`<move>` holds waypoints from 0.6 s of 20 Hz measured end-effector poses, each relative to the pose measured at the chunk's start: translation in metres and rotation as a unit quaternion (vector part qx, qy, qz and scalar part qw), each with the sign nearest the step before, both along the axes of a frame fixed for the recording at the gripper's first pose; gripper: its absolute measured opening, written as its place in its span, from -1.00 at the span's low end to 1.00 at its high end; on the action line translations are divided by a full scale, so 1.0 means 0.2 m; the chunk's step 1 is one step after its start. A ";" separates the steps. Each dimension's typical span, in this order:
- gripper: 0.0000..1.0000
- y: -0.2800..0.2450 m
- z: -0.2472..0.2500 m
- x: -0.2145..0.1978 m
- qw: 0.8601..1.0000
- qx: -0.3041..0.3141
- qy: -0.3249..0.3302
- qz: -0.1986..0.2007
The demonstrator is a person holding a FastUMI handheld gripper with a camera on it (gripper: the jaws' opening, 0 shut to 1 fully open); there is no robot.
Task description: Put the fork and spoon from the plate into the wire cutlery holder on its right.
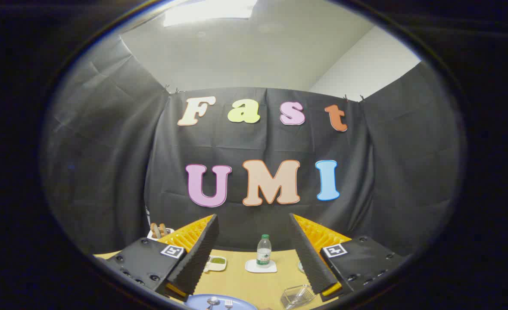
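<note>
The gripper (254, 254) hangs wide open, empty; fork (228, 303) and spoon (213, 301) lie on the plate (197, 302) at six o'clock, wire cutlery holder (297, 296) at five; it should tip down, straddling one handle

A single fisheye camera rides on the gripper (254, 258), looking forward and level along its two spread, empty fingers at the bottom of the frame. It sits high and back from the table (254, 280), facing the booth's cloth wall.
</note>
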State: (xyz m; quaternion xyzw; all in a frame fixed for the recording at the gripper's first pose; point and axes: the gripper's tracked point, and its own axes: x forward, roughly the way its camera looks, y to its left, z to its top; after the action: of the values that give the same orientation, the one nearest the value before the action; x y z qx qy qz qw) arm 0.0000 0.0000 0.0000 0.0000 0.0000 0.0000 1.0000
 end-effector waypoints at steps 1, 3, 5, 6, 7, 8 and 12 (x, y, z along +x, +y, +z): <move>0.99 0.00 -0.01 0.00 1.000 0.000 0.001 0.000; 0.99 -0.01 -0.01 0.01 1.000 0.000 0.003 -0.001; 0.99 -0.01 -0.01 0.02 1.000 0.006 0.006 0.001; 0.99 0.00 -0.02 0.03 1.000 0.009 0.009 0.003; 0.99 0.00 -0.02 0.03 1.000 0.010 0.012 0.005; 0.99 0.00 -0.03 0.04 1.000 0.009 0.015 0.007; 0.99 0.01 -0.01 0.06 1.000 0.000 0.016 0.015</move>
State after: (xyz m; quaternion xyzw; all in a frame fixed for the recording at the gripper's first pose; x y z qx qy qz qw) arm 0.0117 0.0025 -0.0028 0.0003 0.0157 0.0153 0.9998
